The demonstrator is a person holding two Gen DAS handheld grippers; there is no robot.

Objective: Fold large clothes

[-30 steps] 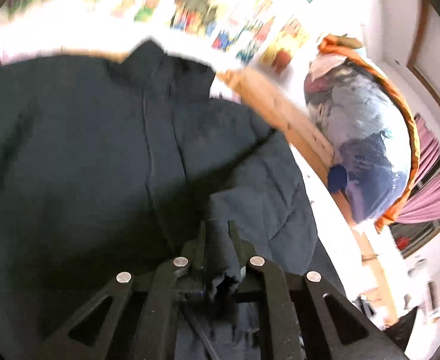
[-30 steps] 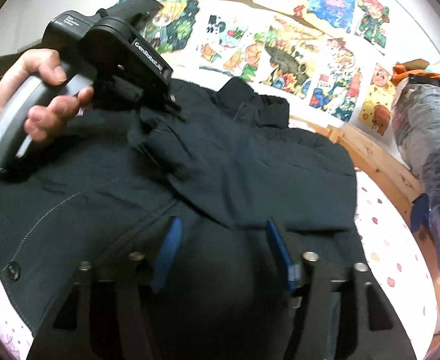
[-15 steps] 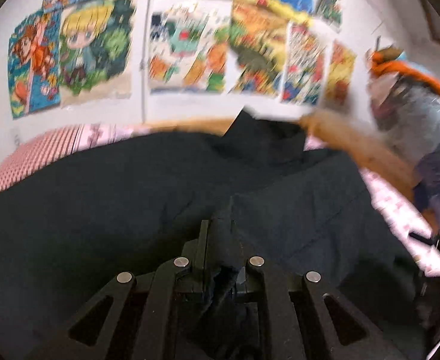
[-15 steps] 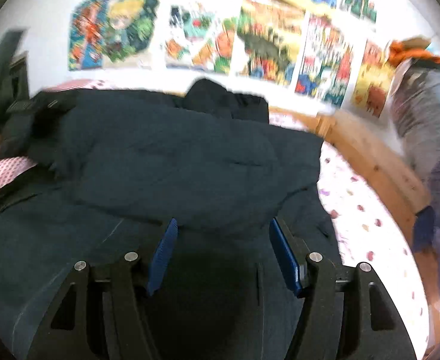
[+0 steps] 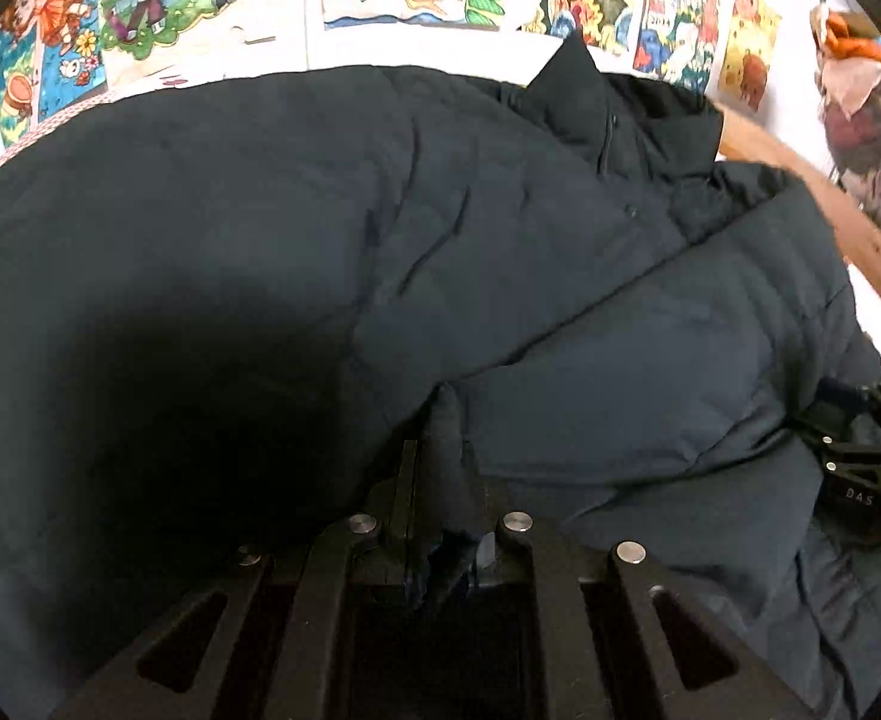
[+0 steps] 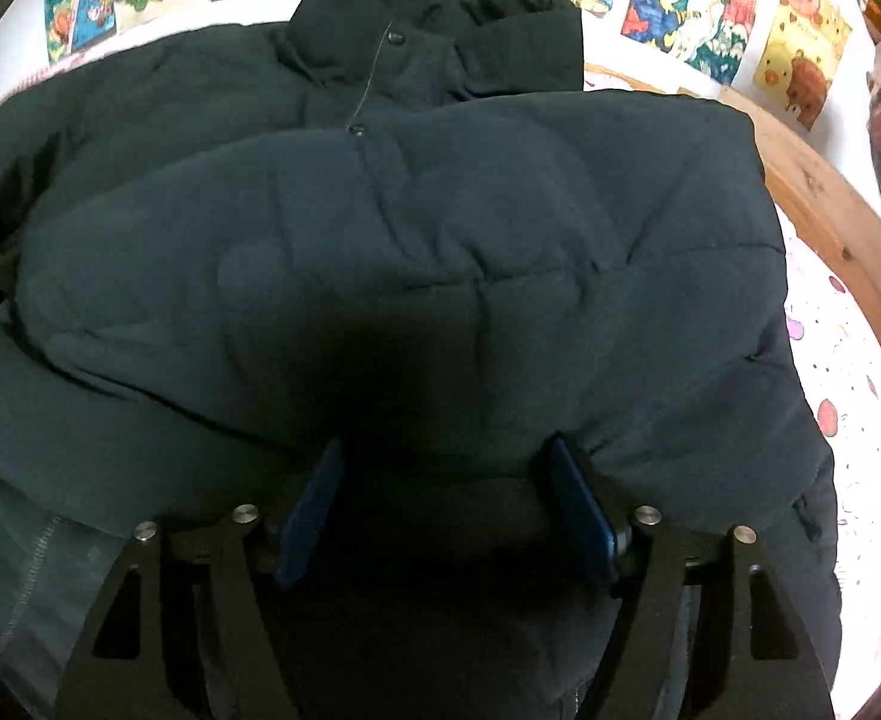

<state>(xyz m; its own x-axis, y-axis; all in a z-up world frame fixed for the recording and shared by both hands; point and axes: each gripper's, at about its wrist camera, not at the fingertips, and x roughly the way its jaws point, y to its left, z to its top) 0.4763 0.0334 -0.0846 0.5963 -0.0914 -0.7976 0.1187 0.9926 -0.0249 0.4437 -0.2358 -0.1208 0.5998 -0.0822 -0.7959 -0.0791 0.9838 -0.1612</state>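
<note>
CHANGE: left gripper (image 5: 443,480) has swung cuff-pinching jaws from collar side to frame bottom, sleeve (image 5: 638,372) now across jacket (image 6: 416,252) chest, fold nearly laid | right gripper (image 6: 446,504) jaws opening, nothing pinched | BEYOND: collar (image 6: 398,30) top centre, wooden bed rail (image 6: 830,210) right, posters (image 6: 704,6) behind; nothing blocks

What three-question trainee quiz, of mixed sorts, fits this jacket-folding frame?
1. True or false: the left gripper is pinching a fold of the dark padded jacket.
2. The folded-over sleeve lies: A) off the bed, B) across the jacket's front, C) inside the hood.
3. Fill in: the right gripper has ____ pads.

Key: 1 true; 2 B; 3 blue. Its jaws are opening, with jacket fabric bulging between them.
</note>
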